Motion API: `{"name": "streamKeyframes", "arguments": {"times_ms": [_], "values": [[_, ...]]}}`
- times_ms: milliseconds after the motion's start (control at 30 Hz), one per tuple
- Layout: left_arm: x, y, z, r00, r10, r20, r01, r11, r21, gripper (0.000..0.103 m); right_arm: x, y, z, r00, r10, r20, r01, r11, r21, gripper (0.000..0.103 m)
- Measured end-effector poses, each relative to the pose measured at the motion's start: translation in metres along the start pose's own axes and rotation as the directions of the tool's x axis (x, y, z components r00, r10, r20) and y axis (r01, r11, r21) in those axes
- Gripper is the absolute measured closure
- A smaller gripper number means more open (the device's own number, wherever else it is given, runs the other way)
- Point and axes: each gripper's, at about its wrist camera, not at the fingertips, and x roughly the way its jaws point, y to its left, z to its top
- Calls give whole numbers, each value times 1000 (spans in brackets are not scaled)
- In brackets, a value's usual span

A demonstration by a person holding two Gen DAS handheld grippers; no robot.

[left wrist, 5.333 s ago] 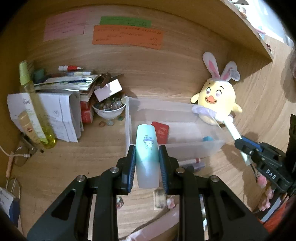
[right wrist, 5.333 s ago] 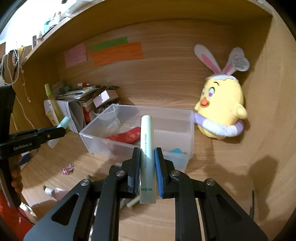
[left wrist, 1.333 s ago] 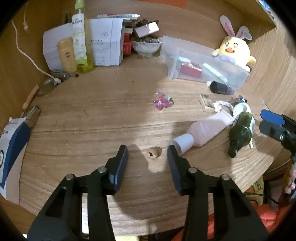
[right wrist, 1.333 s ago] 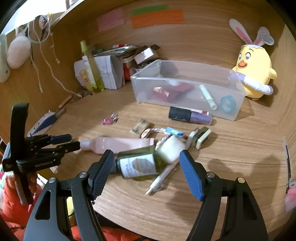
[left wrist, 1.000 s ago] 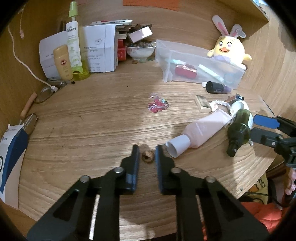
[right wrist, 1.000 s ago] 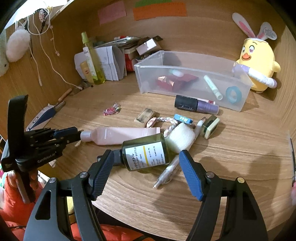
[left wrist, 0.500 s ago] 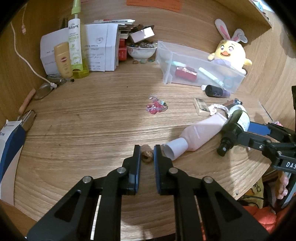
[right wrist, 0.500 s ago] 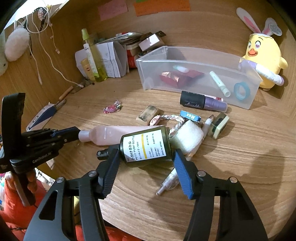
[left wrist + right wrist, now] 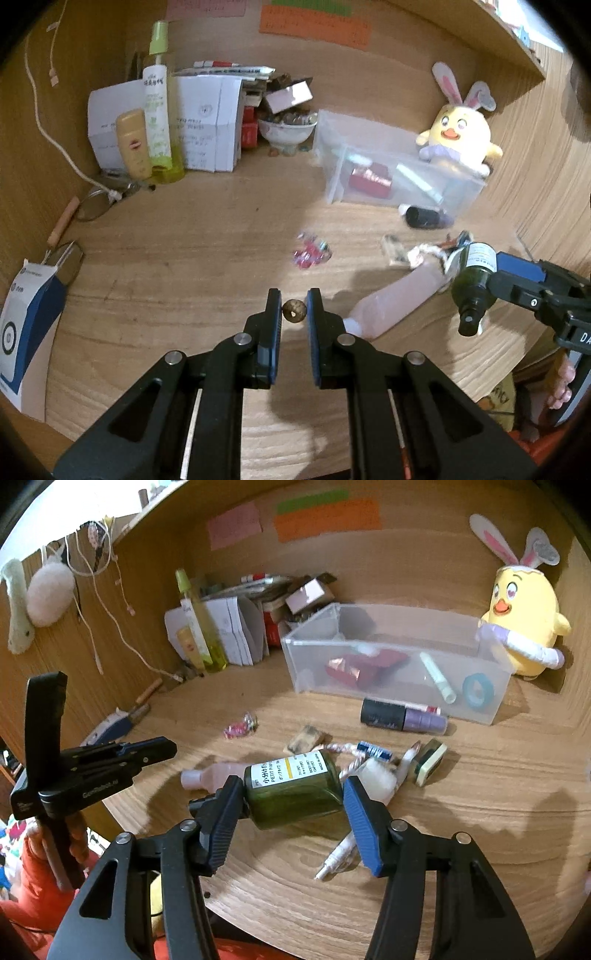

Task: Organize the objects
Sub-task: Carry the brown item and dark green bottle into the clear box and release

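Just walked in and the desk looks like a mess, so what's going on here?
A person is tidying a cluttered wooden desk with a handheld claw in each hand. The left claw is shut on a small brown bead. The right claw is closing on a green bottle lying crosswise between its pads. A clear bin at the back already holds a few items, while a pink tube and other bits lie loose on the desk.

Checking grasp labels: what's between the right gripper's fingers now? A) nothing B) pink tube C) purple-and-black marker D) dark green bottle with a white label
D: the right gripper has its fingers closing on the dark green bottle, lifted off the table; the pink tube lies on the table behind it.
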Motion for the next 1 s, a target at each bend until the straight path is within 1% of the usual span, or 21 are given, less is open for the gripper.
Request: {"name": "streamKeyframes", "arguments": {"times_ms": [233,400,600,833,1000], "values": [[1,-12,29,999,-39,19,39,999,11,90,-12,-11,17,998,-42,54,41,999,13,51],[4,-17,52,998,-46,36,46,999,18,90,-17,-23,32,992,-80,93,79,997,11,51],[10,-28,76,996,-65,62,63,997,38,90,-20,-42,54,980,-140,143,140,990,16,51],[24,-44,101,993,-92,74,88,994,64,90,-21,-66,80,962,-213,173,211,977,27,51],[36,-52,117,993,-95,76,89,993,80,90,-18,-85,96,953,-238,187,233,971,49,51]]}}
